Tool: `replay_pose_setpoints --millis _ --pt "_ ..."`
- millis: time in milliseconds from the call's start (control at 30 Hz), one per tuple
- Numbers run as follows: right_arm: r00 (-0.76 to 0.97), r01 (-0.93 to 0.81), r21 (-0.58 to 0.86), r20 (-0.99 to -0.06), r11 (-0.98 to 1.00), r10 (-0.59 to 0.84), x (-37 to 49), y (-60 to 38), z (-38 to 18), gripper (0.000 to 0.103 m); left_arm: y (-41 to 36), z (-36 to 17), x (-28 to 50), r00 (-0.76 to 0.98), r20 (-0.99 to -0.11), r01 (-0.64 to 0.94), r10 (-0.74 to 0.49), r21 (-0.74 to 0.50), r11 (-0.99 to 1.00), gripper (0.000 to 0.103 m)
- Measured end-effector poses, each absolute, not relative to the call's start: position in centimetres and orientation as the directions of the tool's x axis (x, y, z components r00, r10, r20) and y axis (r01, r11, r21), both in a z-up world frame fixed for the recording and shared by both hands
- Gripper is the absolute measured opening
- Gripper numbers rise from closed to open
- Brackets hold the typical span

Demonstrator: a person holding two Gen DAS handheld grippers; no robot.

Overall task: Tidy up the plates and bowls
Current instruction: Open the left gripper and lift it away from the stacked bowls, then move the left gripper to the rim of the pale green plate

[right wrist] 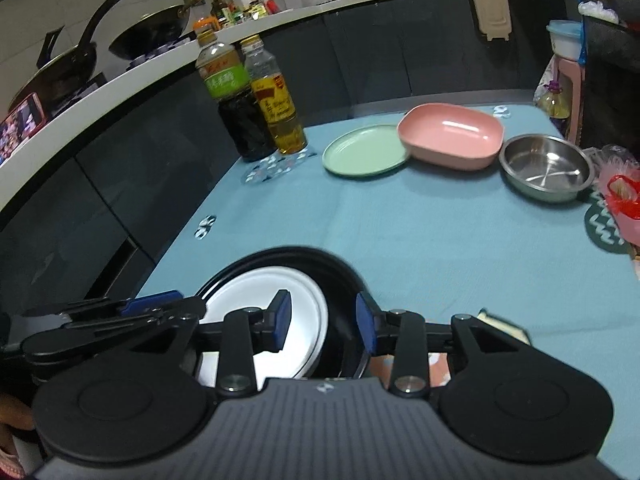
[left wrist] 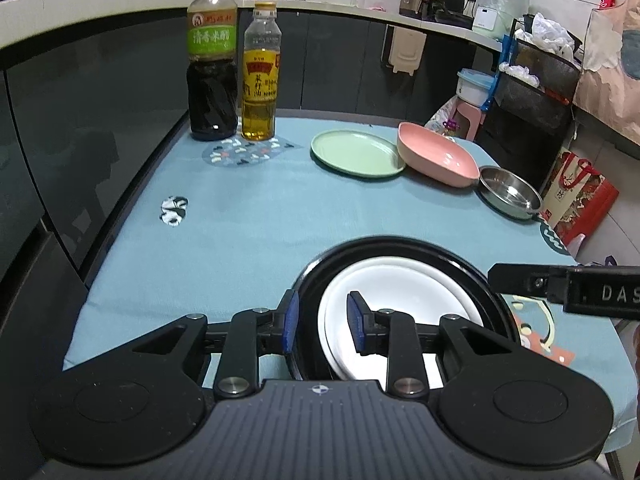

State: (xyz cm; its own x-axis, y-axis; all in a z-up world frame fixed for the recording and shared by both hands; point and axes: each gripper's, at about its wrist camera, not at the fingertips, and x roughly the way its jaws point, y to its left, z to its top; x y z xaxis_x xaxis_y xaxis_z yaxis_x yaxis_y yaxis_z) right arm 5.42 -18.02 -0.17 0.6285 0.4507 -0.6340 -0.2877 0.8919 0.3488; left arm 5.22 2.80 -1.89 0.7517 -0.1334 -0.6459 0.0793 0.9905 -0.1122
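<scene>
A black plate [left wrist: 472, 272] with a white plate [left wrist: 404, 292] inside it lies at the near edge of the blue table. My left gripper [left wrist: 322, 322] is open, its jaws straddling the black plate's left rim. My right gripper [right wrist: 325, 326] is open, straddling the right rim of the black plate [right wrist: 340, 276], with one finger over the white plate [right wrist: 256, 296]. Farther back stand a green plate [left wrist: 358, 153], a pink bowl [left wrist: 438, 156] and a steel bowl [left wrist: 510, 192]. The right wrist view shows the green plate [right wrist: 366, 151], pink bowl [right wrist: 452, 136] and steel bowl [right wrist: 546, 168] too.
A dark vinegar bottle [left wrist: 212, 64] and an oil bottle [left wrist: 260, 76] stand at the table's back left. A dark cabinet front [left wrist: 92, 120] runs along the left. A red gift bag [left wrist: 576, 196], a pink stool [left wrist: 466, 118] and a rack [left wrist: 536, 80] are to the right.
</scene>
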Motion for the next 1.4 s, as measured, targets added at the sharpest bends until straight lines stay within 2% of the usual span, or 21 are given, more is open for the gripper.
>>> replay_pose_setpoints --millis 167,767,1000,1400 --pt "0.639 -0.259 0.357 -0.633 0.898 0.436 7.1 -18.4 0.1 0.013 2.8 -1.2 5.9 0.768 -0.634 0.063 -0.092 -0.069 0.996 0.033" --pt "0.597 -0.167 0.38 -0.695 0.91 0.4 13.2 -18.1 -1.6 0.013 3.2 -1.3 11.9 0.766 -0.639 0.073 -0.062 -0.009 0.997 0.035" --pt "0.588 -0.119 0.367 -0.722 0.923 0.363 16.8 -18.1 -2.1 0.013 4.2 -0.9 16.9 0.781 -0.612 0.096 -0.123 -0.076 0.992 0.035" --pt "0.562 -0.02 0.443 -0.737 0.896 0.376 24.2 -18.4 -4.1 0.013 4.8 -3.7 27.4 0.719 -0.652 0.12 -0.243 -0.228 0.966 0.035"
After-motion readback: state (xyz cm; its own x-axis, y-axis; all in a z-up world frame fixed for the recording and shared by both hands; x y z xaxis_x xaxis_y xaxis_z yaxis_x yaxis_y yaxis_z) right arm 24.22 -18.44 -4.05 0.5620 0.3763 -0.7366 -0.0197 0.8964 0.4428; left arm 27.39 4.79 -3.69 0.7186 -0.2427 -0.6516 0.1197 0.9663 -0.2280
